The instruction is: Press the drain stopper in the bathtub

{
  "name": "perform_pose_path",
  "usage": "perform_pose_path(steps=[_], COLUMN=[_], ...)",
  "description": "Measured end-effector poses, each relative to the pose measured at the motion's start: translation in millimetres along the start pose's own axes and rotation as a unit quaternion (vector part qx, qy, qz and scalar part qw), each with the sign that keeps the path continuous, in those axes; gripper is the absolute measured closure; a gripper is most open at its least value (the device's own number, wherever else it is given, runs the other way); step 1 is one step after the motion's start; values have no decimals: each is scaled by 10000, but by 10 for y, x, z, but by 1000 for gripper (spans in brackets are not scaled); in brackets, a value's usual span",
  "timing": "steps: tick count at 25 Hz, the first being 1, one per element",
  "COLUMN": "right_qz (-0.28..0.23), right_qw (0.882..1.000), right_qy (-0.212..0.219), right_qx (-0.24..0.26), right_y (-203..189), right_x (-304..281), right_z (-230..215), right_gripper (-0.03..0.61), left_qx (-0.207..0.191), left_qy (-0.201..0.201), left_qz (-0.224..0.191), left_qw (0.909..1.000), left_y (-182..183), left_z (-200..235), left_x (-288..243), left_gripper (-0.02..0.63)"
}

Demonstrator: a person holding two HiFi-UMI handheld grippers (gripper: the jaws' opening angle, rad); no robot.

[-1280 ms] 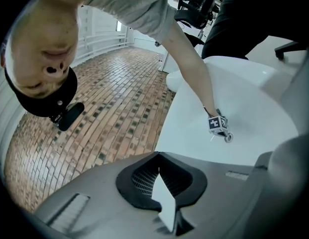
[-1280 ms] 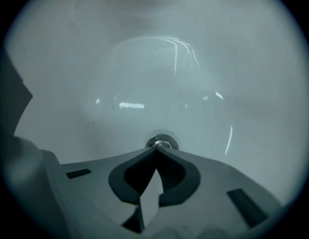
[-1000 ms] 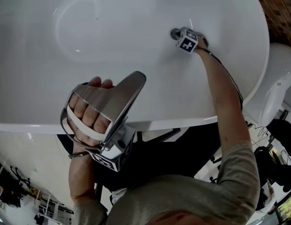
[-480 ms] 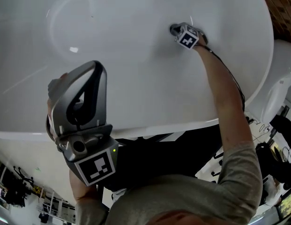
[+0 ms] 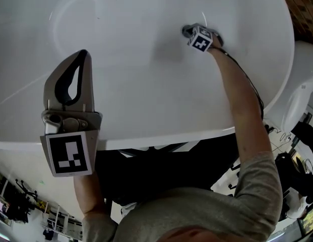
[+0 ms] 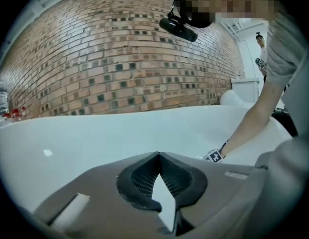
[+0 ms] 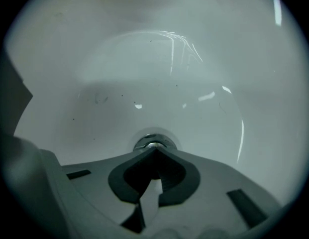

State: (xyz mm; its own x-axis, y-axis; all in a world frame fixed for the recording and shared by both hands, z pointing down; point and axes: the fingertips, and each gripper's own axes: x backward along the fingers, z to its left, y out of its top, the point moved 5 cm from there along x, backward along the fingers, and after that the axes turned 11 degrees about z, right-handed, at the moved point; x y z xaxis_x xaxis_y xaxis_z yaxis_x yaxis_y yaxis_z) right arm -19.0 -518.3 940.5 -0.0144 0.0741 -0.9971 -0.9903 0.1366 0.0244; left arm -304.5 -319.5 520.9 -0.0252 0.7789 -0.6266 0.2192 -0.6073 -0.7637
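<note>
The round chrome drain stopper (image 7: pixel 153 142) sits at the bottom of the white bathtub (image 5: pixel 146 74). In the right gripper view my right gripper (image 7: pixel 154 151) is shut, its joined tips resting right at the stopper's near edge. In the head view the same gripper (image 5: pixel 189 33) reaches deep into the tub and hides most of the stopper (image 5: pixel 187 32). My left gripper (image 5: pixel 83 52) hangs over the tub's near rim, shut and holding nothing. From the left gripper view its closed tips (image 6: pixel 158 154) point across the tub toward the brick wall.
A brick wall (image 6: pixel 119 59) runs behind the tub. A white toilet (image 5: pixel 297 79) stands at the right, beyond the tub's end. Dark cables and stands (image 5: pixel 292 155) lie on the floor beside the tub's near rim.
My left gripper has turned upright and shifted left over the near rim, its marker cube now facing the camera. The right gripper has stayed at the drain stopper.
</note>
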Motion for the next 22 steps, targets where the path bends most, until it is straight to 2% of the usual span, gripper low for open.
perform_pose_path(steps=[2, 6, 9, 13, 16, 18, 22], right_qz=[13, 199, 517, 552, 580, 519, 203], right_qw=[10000, 9978, 9983, 9983, 9967, 9941, 9941], right_qy=[11, 293, 183, 111, 556, 891, 920], right_qx=[-73, -556, -188, 155, 150, 323, 539], right_y=[12, -17, -53, -105, -145, -172, -237], right_x=[12, 170, 354, 721, 1049, 1296, 1751], right_z=[-16, -88, -9, 104, 258, 391, 719], right_gripper=[571, 577, 578, 578, 578, 578, 578], left_qx=[-28, -14, 40, 168, 196, 147, 118], left_qy=[0, 5, 33, 76, 93, 89, 10], left_qz=[3, 67, 169, 144, -66, -89, 64], left_qw=[10000, 10000, 9998, 9997, 9997, 9998, 9999], left_y=[-8, -63, -130, -150, -126, -113, -149], left_z=[7, 32, 78, 90, 109, 100, 38], left_x=[-6, -12, 13, -5, -61, -131, -188], left_gripper=[612, 611, 611, 612, 612, 612, 612])
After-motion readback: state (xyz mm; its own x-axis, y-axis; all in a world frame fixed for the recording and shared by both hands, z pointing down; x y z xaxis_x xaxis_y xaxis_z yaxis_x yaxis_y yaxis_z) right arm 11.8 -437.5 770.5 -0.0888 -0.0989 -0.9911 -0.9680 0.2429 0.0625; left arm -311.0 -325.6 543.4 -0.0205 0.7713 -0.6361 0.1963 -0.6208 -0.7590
